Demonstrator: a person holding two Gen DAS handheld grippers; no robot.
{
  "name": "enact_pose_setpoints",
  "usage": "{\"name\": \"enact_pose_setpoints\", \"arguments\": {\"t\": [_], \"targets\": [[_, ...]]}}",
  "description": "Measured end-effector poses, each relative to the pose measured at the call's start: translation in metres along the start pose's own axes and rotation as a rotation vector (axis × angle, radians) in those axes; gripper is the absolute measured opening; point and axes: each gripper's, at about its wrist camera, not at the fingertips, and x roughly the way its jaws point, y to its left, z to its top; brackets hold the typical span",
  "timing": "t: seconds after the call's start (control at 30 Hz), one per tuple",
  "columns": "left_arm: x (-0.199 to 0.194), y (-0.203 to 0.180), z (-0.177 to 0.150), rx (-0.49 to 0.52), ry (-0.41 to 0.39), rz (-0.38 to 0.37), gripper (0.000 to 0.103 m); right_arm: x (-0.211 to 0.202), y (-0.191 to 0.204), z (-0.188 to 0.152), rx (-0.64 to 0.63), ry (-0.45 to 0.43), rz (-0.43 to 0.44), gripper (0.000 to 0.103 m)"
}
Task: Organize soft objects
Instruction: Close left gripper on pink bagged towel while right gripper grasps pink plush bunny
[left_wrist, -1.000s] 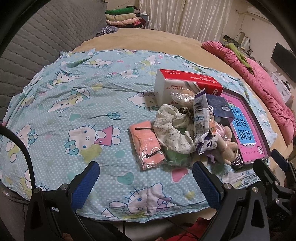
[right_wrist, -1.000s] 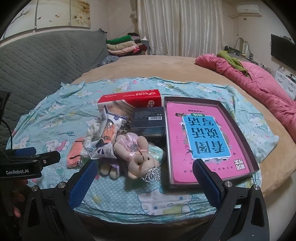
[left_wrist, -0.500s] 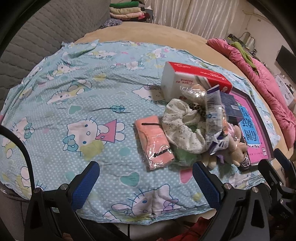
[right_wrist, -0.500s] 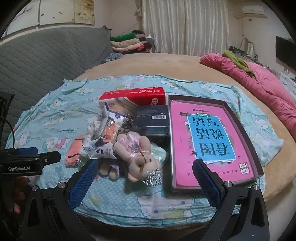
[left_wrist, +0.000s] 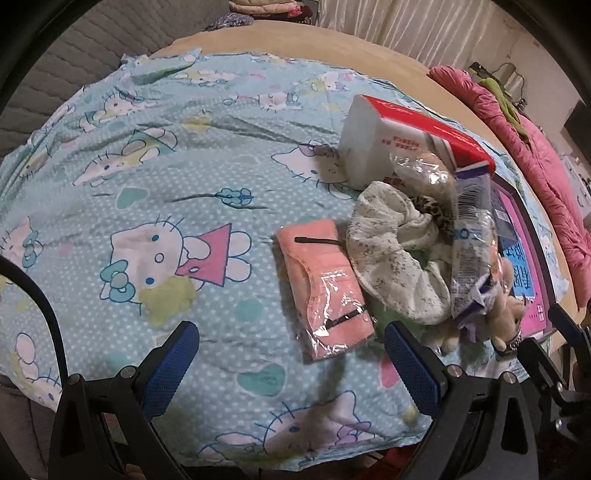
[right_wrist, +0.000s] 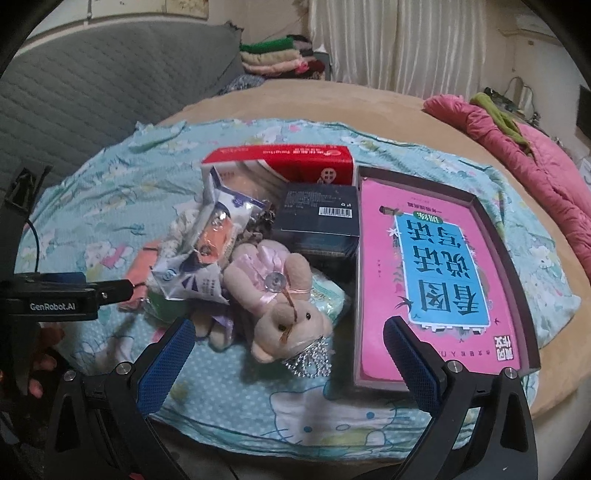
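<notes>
Blue cat-print cloth (left_wrist: 155, 177) is spread over a round bed. From the left wrist view, the left tool (left_wrist: 291, 363) is held wide apart with nothing in it. A pink pack (left_wrist: 325, 291) in clear wrap is seen just ahead of it, a little toward the right finger. The long side of the pack is pointed away from the tool, tilted slightly left at the far end. A white scrunchie (left_wrist: 395, 258) is pressed against the right side of the pack. Behind it a red box (left_wrist: 410, 144) is laid. A crinkly bag (left_wrist: 472, 240) is leaned on the pile.

From the right wrist view, the right tool (right_wrist: 284, 360) is also held apart and empty. A bear (right_wrist: 280, 295) is lying just ahead of it, head toward the tool. A dark box (right_wrist: 321, 218) is set behind the bear. A pink book is kept in a tray (right_wrist: 495, 236) on the right side.

The pink pack is judged nearer to the left tool. The bear is judged nearer to the right one. A grip across the short side of the pack would likely be needed.
</notes>
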Motion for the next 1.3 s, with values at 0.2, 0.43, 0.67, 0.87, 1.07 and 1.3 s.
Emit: {"name": "enact_pose_setpoints", "arguments": {"t": [0.2,0.43,0.67,0.87,1.07,1.3], "targets": [[0.011,0.004,0.006,-0.019,0.019,-0.009,0.101,0.022,0.002,0.005,-0.065,0.056,-0.024,0.088],[0.024,0.004,0.013,-0.031,0.047,-0.006,0.101,0.042,0.005,0.004,-0.114,0.098,-0.027,0.065],[0.035,0.000,0.014,-0.029,0.071,0.018,0.100,0.048,0.010,0.003,-0.150,0.083,-0.021,0.049],[0.038,-0.002,0.024,-0.048,0.056,-0.002,0.084,0.043,0.001,0.005,-0.103,0.061,0.001,0.044],[0.044,0.000,0.029,-0.053,0.067,-0.048,0.048,0.030,-0.008,0.007,-0.057,0.024,0.034,0.043],[0.039,0.008,0.023,-0.044,0.057,-0.087,0.020,0.018,-0.016,0.008,-0.013,-0.016,0.047,0.042]]}}
